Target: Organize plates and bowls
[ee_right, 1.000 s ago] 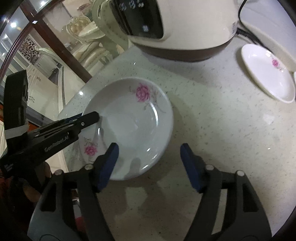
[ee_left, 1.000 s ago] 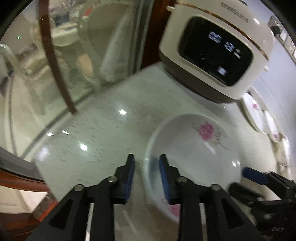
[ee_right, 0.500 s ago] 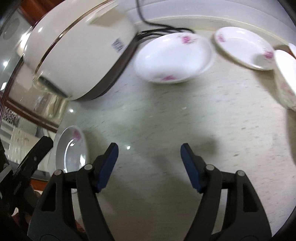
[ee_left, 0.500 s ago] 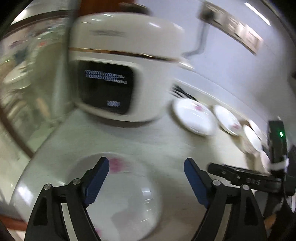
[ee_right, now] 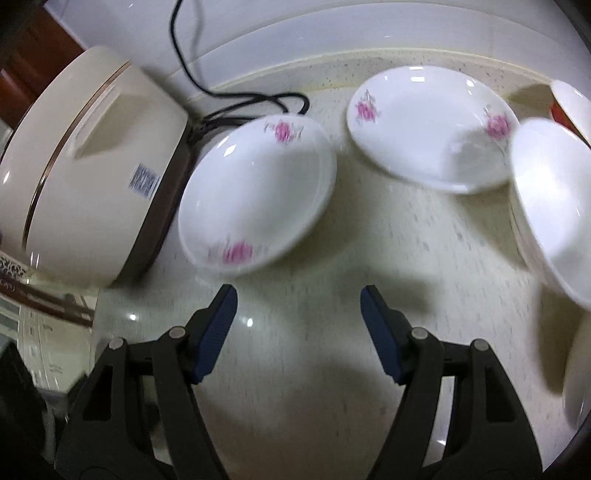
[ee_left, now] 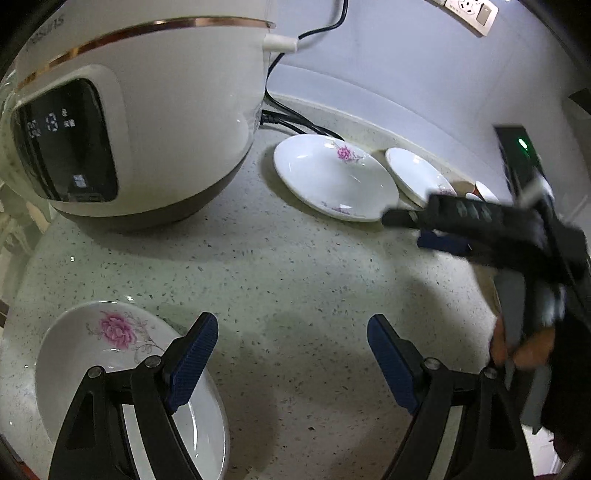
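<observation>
My left gripper (ee_left: 291, 345) is open and empty above the speckled counter (ee_left: 295, 280). A white plate with pink flowers (ee_left: 92, 354) lies just left of it, under the left finger. My right gripper (ee_right: 298, 314) is open and empty, just short of a second flowered plate (ee_right: 258, 188); it also shows in the left wrist view (ee_left: 436, 232). That plate (ee_left: 332, 177) lies beside the rice cooker. A third plate (ee_right: 432, 125) lies behind it, also in the left wrist view (ee_left: 417, 173). A white bowl (ee_right: 550, 199) stands at the right.
A cream rice cooker (ee_left: 140, 110) stands at the back left, also in the right wrist view (ee_right: 85, 166), with black cables (ee_right: 251, 103) behind it. A wall with a socket (ee_left: 472, 14) backs the counter. More white dishes (ee_right: 572, 103) sit at the far right.
My left gripper opened and let go of the near plate, then swung right. My right gripper moved away from that plate toward the plates beside the rice cooker.
</observation>
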{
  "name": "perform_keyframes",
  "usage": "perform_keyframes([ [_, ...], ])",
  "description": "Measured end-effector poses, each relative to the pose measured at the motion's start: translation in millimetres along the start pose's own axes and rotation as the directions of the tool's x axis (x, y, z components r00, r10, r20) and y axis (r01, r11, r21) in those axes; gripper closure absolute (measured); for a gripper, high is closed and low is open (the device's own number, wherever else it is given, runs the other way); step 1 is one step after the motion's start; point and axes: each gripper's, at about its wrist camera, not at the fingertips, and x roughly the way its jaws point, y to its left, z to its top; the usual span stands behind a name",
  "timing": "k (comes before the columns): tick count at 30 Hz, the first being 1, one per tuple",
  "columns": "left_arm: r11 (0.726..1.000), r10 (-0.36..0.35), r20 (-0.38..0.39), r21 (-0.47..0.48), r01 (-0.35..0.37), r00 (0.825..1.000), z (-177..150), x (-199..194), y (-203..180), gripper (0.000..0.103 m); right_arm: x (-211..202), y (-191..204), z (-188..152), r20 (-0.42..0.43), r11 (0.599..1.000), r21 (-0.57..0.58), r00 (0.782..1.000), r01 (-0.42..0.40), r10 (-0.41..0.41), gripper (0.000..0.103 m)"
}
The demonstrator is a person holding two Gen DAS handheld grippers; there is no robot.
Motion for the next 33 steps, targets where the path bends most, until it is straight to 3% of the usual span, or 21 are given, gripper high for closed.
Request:
perform_keyframes([
  [8,1.000,-0.027,-0.044,-0.010,0.027,0.999,2,18,-3,0.019,28,-3,41,0.006,0.999,0.027,1.000,0.021,-0.021,0.035],
  [11,0.999,-0.033,-0.053,-0.007,0.033,0.998,6,22,-5,0.019,33,-3,46,0.019,0.999,0.017,0.999,0.044,-0.044,0.048],
  [16,0.998,-0.043,-0.080,-0.039,0.040,0.996,11,35,-5,0.019,32,0,37,0.031,0.993,-0.081,0.996,0.085,-0.083,0.081],
  [33,0.997,-0.075,-0.097,-0.008,0.075,0.992,21,29,-19,0.019,-24,-32,-50,-0.008,0.994,-0.097,0.999,0.052,-0.053,0.082],
])
